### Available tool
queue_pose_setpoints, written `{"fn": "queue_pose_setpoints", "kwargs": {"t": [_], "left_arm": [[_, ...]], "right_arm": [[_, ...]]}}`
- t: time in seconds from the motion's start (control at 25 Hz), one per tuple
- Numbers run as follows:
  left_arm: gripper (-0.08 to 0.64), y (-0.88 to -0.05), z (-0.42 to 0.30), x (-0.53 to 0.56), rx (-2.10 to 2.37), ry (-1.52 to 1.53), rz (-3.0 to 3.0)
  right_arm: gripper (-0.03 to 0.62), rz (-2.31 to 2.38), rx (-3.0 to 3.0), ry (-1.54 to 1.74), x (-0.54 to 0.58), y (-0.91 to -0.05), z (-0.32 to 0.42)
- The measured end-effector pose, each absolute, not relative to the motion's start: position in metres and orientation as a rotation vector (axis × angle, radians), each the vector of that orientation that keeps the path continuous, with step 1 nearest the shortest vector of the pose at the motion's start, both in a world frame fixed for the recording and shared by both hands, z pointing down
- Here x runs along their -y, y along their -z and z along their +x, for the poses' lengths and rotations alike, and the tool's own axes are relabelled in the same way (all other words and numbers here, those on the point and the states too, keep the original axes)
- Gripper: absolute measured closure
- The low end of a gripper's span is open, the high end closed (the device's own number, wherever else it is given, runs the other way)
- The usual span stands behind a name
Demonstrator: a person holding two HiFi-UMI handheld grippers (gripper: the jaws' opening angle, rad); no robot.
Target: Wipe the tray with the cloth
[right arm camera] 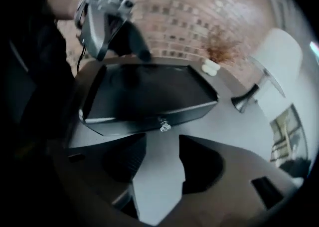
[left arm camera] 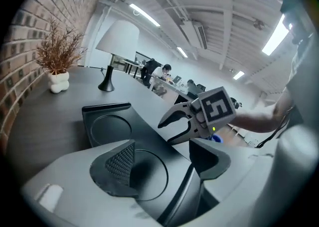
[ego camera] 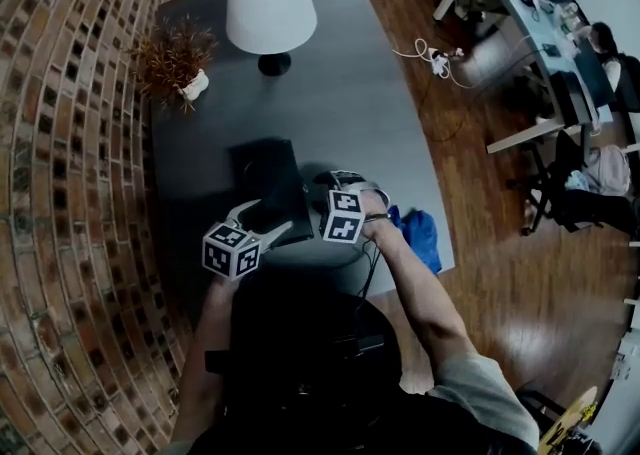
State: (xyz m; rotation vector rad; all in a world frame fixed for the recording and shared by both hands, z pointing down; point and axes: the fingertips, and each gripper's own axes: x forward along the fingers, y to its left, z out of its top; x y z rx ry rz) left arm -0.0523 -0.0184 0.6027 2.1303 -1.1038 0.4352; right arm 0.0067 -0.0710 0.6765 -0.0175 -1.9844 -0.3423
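Observation:
A black tray (ego camera: 262, 168) with round recesses lies on the grey table (ego camera: 350, 93). The blue cloth (ego camera: 420, 236) sits crumpled at the table's right edge, apart from both grippers. My left gripper (ego camera: 266, 218) hovers over the tray's near end, jaws open, and in the left gripper view the tray (left arm camera: 107, 126) runs beneath and between them. My right gripper (ego camera: 348, 183) hangs just right of the tray, open over bare table. In the right gripper view the tray (right arm camera: 149, 89) lies ahead of the right gripper (right arm camera: 162, 153). Neither gripper holds anything.
A white-shaded lamp (ego camera: 270, 8) and a dried plant in a white pot (ego camera: 180, 61) stand at the table's far end. A brick wall (ego camera: 70, 143) runs along the left. Office desks and chairs (ego camera: 560, 63) fill the room to the right, across a wooden floor.

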Motion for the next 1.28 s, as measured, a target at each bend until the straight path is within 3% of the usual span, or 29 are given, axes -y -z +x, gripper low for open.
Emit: {"fn": "queue_pose_setpoints", "kwargs": {"t": [0.24, 0.28, 0.44, 0.72, 1.0, 1.08, 1.28], "left_arm": [[0.234, -0.624, -0.046, 0.025, 1.092, -0.481, 2.074], [0.233, -0.625, -0.046, 0.026, 1.099, -0.484, 2.071], [0.234, -0.627, -0.049, 0.027, 1.123, -0.487, 2.055], [0.238, -0.628, -0.052, 0.028, 1.144, -0.496, 2.046], [0.241, -0.629, -0.053, 0.030, 1.159, -0.491, 2.039], [0.241, -0.629, -0.052, 0.028, 1.160, -0.495, 2.040], [0.241, -0.628, -0.055, 0.030, 1.161, -0.493, 2.043]], "right_arm": [[0.468, -0.171, 1.739, 0.667, 0.071, -0.700, -0.015], [0.525, -0.164, 1.731, 0.665, 0.072, -0.699, -0.017], [0.525, -0.138, 1.706, 0.664, 0.081, -0.699, -0.004], [0.525, -0.072, 1.619, 0.622, 0.127, -0.707, 0.091], [0.525, -0.043, 1.659, 0.562, 0.126, -0.711, 0.093], [0.487, 0.033, 1.706, 0.532, 0.131, -0.707, 0.097], [0.480, 0.533, 1.946, 0.266, 0.167, -0.624, 0.161]]}}
